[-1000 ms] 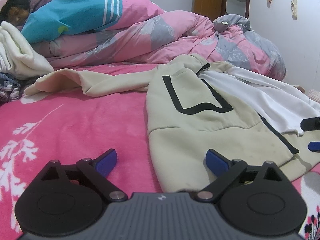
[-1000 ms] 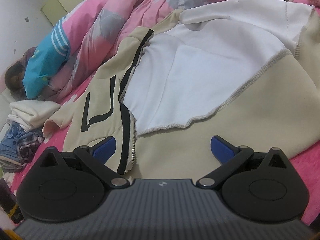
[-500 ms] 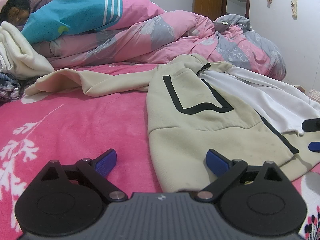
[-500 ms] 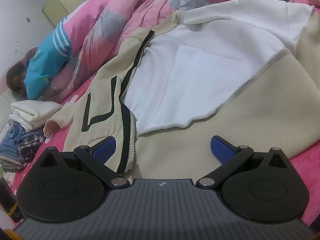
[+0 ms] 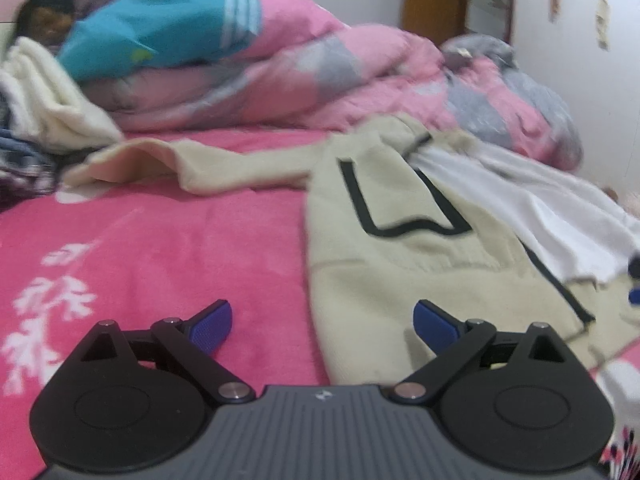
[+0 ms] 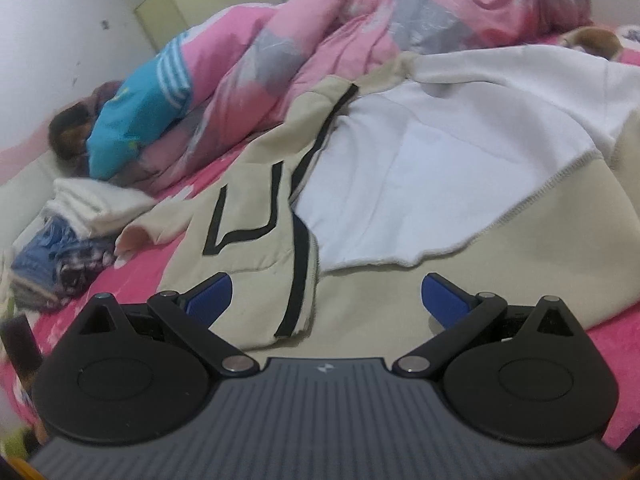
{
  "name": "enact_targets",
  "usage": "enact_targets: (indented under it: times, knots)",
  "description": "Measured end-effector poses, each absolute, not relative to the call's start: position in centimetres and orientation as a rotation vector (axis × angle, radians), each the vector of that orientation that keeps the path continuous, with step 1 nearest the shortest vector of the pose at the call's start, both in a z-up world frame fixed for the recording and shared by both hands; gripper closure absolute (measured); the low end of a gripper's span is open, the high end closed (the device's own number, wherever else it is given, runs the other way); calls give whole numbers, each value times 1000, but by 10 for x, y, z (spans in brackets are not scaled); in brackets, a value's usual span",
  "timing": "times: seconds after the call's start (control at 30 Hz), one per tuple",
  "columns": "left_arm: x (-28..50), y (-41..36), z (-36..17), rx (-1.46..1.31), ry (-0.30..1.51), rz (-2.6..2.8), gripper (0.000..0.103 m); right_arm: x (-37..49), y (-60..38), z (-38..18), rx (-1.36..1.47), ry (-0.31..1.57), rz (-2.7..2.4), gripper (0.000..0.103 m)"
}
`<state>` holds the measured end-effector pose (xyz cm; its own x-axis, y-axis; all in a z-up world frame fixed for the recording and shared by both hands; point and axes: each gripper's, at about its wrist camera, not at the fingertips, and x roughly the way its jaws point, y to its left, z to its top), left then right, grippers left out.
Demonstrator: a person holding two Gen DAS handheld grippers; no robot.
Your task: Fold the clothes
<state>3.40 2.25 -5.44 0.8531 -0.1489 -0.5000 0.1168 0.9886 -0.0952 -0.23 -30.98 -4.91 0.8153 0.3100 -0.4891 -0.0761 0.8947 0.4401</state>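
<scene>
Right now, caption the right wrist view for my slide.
Open right gripper poised over an unzipped beige jacket, its white lining exposed, on a pink bedspread.

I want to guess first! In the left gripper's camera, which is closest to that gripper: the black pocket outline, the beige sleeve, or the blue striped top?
1. Black pocket outline, right, on the jacket.
2. Beige sleeve, left, stretched out.
3. Blue striped top, far back.

Pink quilt (image 5: 340, 80) heaped along bed's far edge; person lying w/ teal top (image 5: 152, 40) at far-left corner.
</scene>
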Motion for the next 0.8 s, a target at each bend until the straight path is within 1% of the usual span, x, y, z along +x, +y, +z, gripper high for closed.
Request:
enact_targets:
  times: [0.1, 0.13, 0.17, 0.23, 0.27, 0.33, 0.37, 0.4, 0.43, 0.47, 0.53, 0.6, 0.73, 0.8]
  knots:
    - [21, 17, -41, -46, 486, -143, 2, -1, -309, -53, 425, 590, 254, 13]
    - [16, 14, -36, -35, 465, -152, 2, 0, -309, -54, 432, 595, 272, 21]
    - [10, 11, -31, -22, 445, -162, 2, 3, -309, -56, 444, 607, 296, 31]
    - [0, -8, -25, 76, 420, -237, 2, 9, -308, -59, 464, 628, 339, 41]
    - [-3, -19, -24, 128, 425, -271, 2, 13, -306, -61, 461, 641, 345, 47]
    - [-5, -39, -25, 201, 442, -303, 3, 19, -302, -65, 456, 668, 357, 57]
    - [-6, -49, -26, 233, 447, -318, 4, 22, -300, -67, 453, 681, 362, 66]
    - [-8, -56, -27, 253, 439, -346, 5, 24, -300, -68, 449, 688, 359, 71]
    - [-10, -64, -28, 277, 431, -373, 5, 27, -300, -70, 449, 692, 357, 79]
    - [-12, -71, -29, 300, 422, -399, 6, 28, -300, -71, 454, 694, 364, 85]
    - [-14, -85, -34, 361, 402, -429, 7, 30, -300, -71, 461, 698, 381, 87]
    - [-15, -99, -39, 424, 387, -454, 14, 31, -301, -71, 482, 700, 404, 89]
    - [-12, -119, -46, 503, 367, -506, 20, 33, -309, -70, 626, 681, 494, 91]
    - [-11, -127, -48, 539, 356, -521, 32, 34, -311, -65, 698, 660, 550, 91]
